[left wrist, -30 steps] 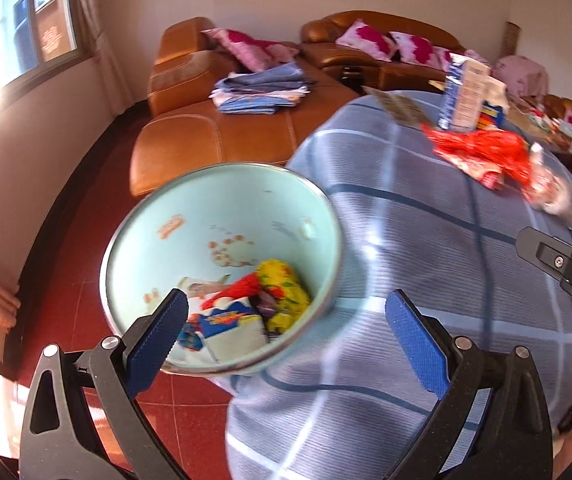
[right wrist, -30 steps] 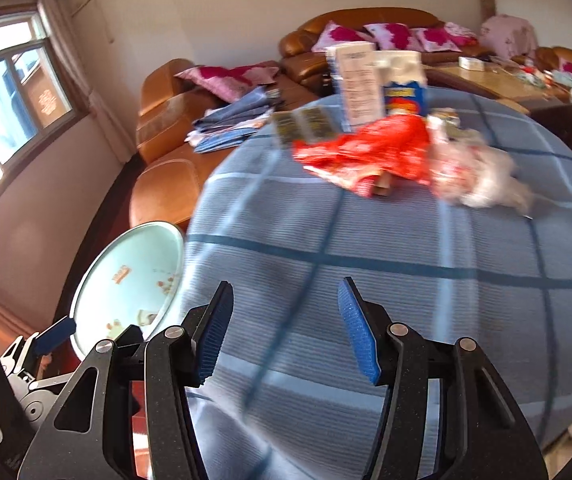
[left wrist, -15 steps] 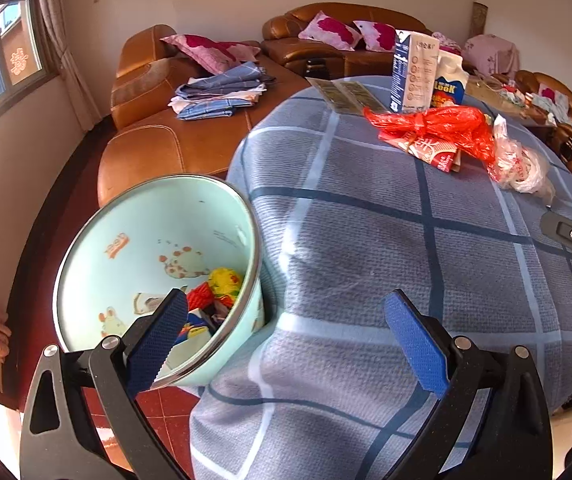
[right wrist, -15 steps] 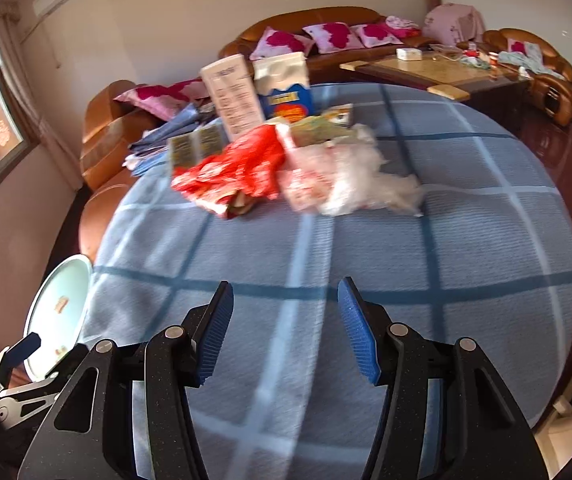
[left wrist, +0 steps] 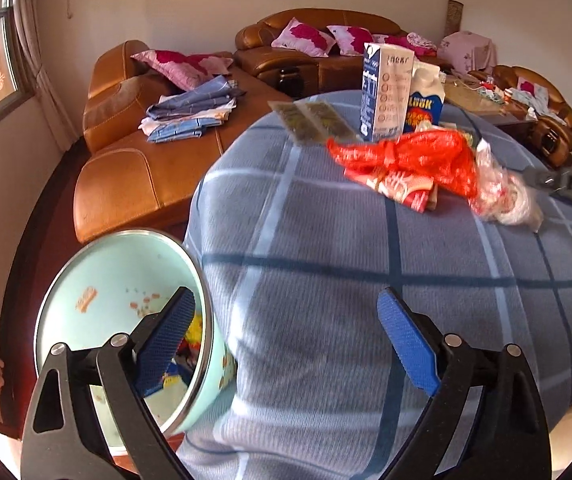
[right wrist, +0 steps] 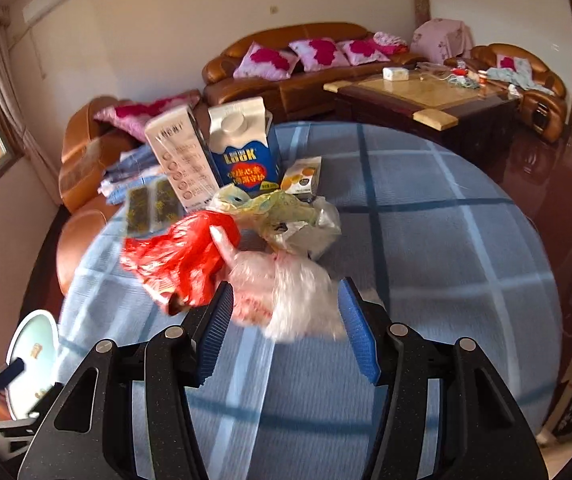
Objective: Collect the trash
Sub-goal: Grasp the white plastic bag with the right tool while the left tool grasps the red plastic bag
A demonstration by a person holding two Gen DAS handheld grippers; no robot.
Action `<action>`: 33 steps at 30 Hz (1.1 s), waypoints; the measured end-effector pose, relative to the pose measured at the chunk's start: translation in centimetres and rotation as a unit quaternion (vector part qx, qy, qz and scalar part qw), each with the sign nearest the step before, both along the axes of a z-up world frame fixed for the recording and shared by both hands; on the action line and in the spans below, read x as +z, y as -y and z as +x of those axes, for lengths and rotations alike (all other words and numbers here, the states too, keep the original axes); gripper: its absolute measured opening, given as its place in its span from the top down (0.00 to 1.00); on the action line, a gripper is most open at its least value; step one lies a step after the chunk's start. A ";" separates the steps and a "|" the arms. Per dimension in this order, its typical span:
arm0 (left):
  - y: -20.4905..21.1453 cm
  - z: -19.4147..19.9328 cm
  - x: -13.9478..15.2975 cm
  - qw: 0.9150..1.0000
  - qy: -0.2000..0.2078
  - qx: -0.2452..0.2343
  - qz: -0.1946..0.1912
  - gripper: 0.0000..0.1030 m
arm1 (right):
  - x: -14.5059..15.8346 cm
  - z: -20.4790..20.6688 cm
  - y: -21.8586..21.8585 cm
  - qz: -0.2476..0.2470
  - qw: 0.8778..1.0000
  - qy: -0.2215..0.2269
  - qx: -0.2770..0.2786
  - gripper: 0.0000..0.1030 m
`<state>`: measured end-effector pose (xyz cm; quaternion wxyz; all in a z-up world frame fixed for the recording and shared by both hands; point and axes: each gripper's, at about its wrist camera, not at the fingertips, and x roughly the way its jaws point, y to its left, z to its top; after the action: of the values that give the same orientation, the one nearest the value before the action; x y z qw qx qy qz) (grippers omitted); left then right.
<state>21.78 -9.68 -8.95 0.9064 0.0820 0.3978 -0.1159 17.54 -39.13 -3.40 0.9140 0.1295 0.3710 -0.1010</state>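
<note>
A pile of trash lies on the round table with a blue checked cloth (right wrist: 466, 240): a red plastic bag (right wrist: 181, 256), a clear-pink plastic bag (right wrist: 290, 292), a crumpled green-white wrapper (right wrist: 286, 216), two cartons (right wrist: 241, 152) and a small box (right wrist: 302, 176). My right gripper (right wrist: 286, 334) is open, its blue pads on either side of the clear-pink bag's near end. My left gripper (left wrist: 286, 338) is open and empty over the table's near edge. A pale green bin (left wrist: 117, 292) with wrappers inside stands on the floor at the left. The trash also shows in the left wrist view (left wrist: 418, 160).
Brown leather sofas (left wrist: 133, 160) with folded cloths and pink cushions stand behind the table. A wooden coffee table (right wrist: 426, 96) with small items is at the back right. Two flat green packets (left wrist: 310, 120) lie at the table's far edge.
My right gripper has moved forward across the table to the clear-pink bag. My left gripper has swung right and up, away from over the bin, toward the table.
</note>
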 end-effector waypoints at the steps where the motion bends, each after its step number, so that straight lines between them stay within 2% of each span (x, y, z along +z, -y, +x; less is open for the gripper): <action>1: 0.2 0.3 0.2 1.000 0.002 -0.001 0.001 0.12 | -0.3 0.4 0.1 0.000 1.000 -0.006 0.001 0.47; 3: 0.5 0.9 0.5 1.000 0.006 -0.004 0.002 0.12 | -1.6 1.4 0.3 0.006 1.000 -0.027 0.009 0.47; 5: 0.9 1.5 0.6 1.000 0.007 -0.008 0.001 0.12 | -2.5 1.6 0.3 0.018 0.999 -0.039 0.021 0.59; 7: 1.4 2.4 0.7 1.000 0.004 -0.015 -0.005 0.12 | -2.9 1.5 0.3 0.032 0.998 -0.040 0.036 0.83; 9: 2.0 3.2 0.8 1.000 0.000 -0.023 -0.013 0.12 | -2.7 1.0 0.2 0.031 0.998 -0.035 0.043 0.88; 13: 4.1 4.8 1.2 0.999 0.008 -0.041 -0.020 0.13 | -1.2 -1.1 0.7 0.044 0.998 -0.007 0.039 0.90; 17: 6.8 7.3 1.2 0.998 0.000 -0.058 -0.037 0.18 | 0.9 -3.4 3.2 0.021 0.999 0.037 -0.020 0.90; 21: 9.2 9.4 0.8 0.996 -0.011 -0.066 -0.053 0.18 | 0.6 -3.7 6.8 0.003 0.996 0.027 -0.083 0.90; 25: 11.5 11.6 -0.4 0.996 -0.024 -0.069 -0.053 0.18 | -1.1 -3.8 9.6 0.025 0.994 0.006 -0.103 0.89; 27: 12.6 12.1 -1.3 0.995 -0.037 -0.079 -0.048 0.27 | -1.8 -3.9 9.9 0.036 0.994 -0.001 -0.103 0.89; 28: 13.1 12.3 -1.8 0.994 -0.045 -0.087 -0.042 0.40 | -2.2 -3.9 10.0 0.042 0.994 -0.004 -0.101 0.89; 29: 13.5 12.2 -2.2 0.994 -0.050 -0.093 -0.040 0.48 | -2.4 -3.8 9.9 0.043 0.994 -0.004 -0.100 0.89; 30: 13.6 12.0 -2.3 0.994 -0.047 -0.096 -0.038 0.51 | -2.5 -3.8 9.7 0.042 0.994 -0.004 -0.098 0.89; 33: 13.8 11.5 -2.3 0.993 -0.038 -0.108 -0.030 0.70 | -2.6 -3.9 9.5 0.041 0.995 0.000 -0.095 0.89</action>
<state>33.25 -23.48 -11.25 0.8751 0.0926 0.4167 -0.2278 13.68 -48.59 -5.95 0.8942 0.2011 0.3610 -0.1719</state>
